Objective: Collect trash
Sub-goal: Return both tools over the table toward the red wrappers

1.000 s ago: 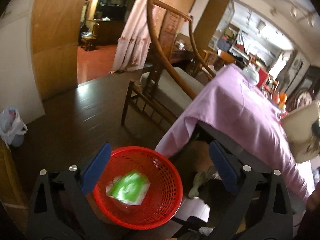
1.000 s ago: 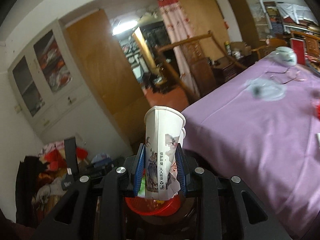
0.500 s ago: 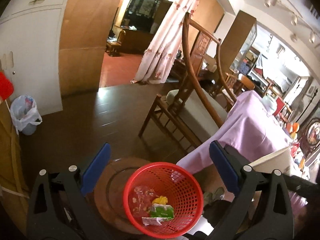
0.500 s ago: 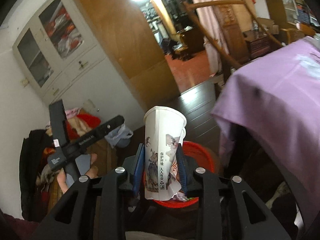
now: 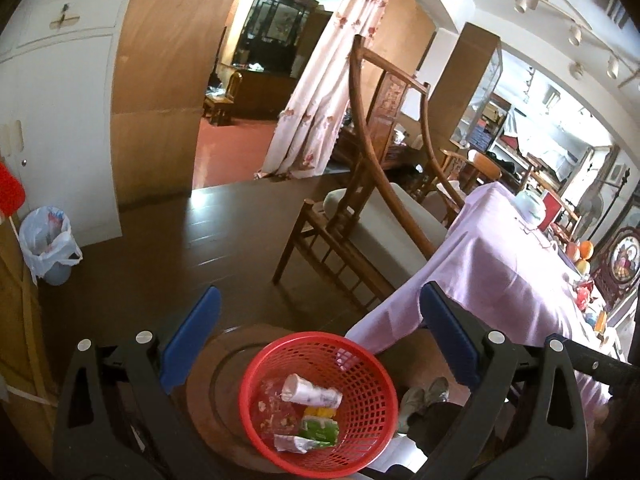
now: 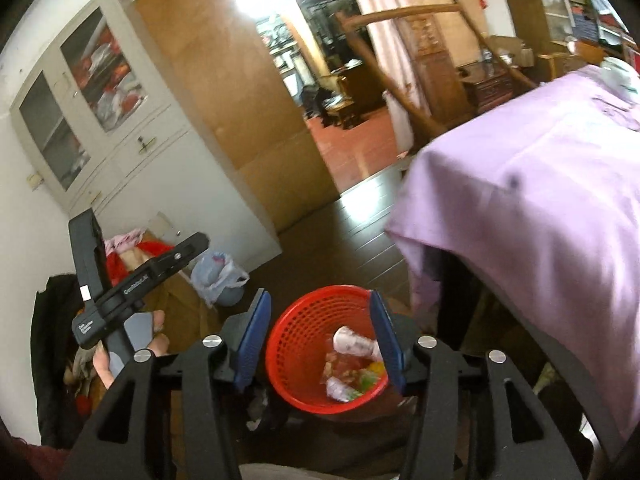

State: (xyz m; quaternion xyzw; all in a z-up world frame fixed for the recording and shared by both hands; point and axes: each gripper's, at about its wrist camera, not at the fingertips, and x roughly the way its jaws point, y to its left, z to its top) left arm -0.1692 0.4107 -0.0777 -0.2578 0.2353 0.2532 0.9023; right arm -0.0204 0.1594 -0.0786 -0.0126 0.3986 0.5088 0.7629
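A red mesh basket (image 5: 256, 376) stands on a round wooden stool (image 5: 216, 376). Inside it lie a printed paper cup (image 5: 312, 394) on its side, a green wrapper (image 5: 320, 430) and other scraps. My left gripper (image 5: 320, 300) hangs above the basket, open wide and empty. In the right wrist view the basket (image 6: 296, 320) sits below my right gripper (image 6: 319, 296). Its jaws are opening with nothing between them, and the paper cup (image 6: 352, 344) lies in the basket beneath. A hand (image 6: 116, 364) at the left holds the left gripper's black frame (image 6: 132, 284).
A table under a purple cloth (image 5: 504, 264) reaches close to the basket on the right. A wooden chair (image 5: 360, 216) stands behind. A bin lined with a white bag (image 5: 48, 244) sits by the white cabinet (image 6: 132, 152). Dark wooden floor (image 5: 168, 248) lies open toward the doorway.
The right gripper sank over the basket and let go of the paper cup, which now lies inside. The left gripper drew back and up, so the basket looks smaller.
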